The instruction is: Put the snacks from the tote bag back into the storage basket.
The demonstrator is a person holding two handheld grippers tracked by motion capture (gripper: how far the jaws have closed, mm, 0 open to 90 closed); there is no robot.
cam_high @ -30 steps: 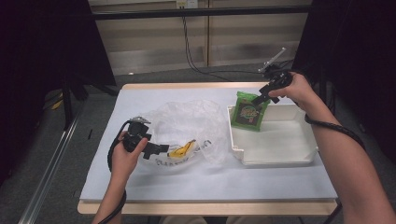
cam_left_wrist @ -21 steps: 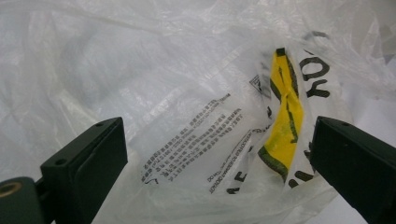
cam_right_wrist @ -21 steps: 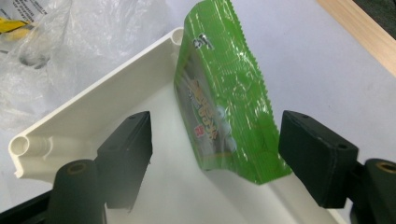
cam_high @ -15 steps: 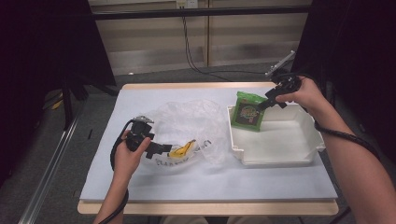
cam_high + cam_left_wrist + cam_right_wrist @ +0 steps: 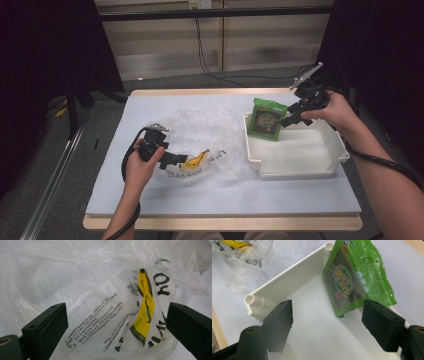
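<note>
Green snack packet [image 5: 268, 119] stands leaning against the far-left wall of the white bin [image 5: 300, 172], released. Right tool [image 5: 295, 114] hangs beside it, jaws spread and empty. Left tool [image 5: 172, 159], spread, straddles the plastic bag [image 5: 205, 131] without pinching. Judged next: fetch another item from the bag.

Two black jaws of the left gripper [image 5: 117, 340] stand wide apart at the bottom edge, with a crumpled clear plastic bag [image 5: 82, 285] spread between and beyond them. Inside the bag, nearer the right-hand jaw, a yellow wrapper with black markings [image 5: 144, 312] stands nearly upright. Small black print [image 5: 100, 322] runs across the film left of the wrapper. Neither jaw visibly presses on the bag.
</note>
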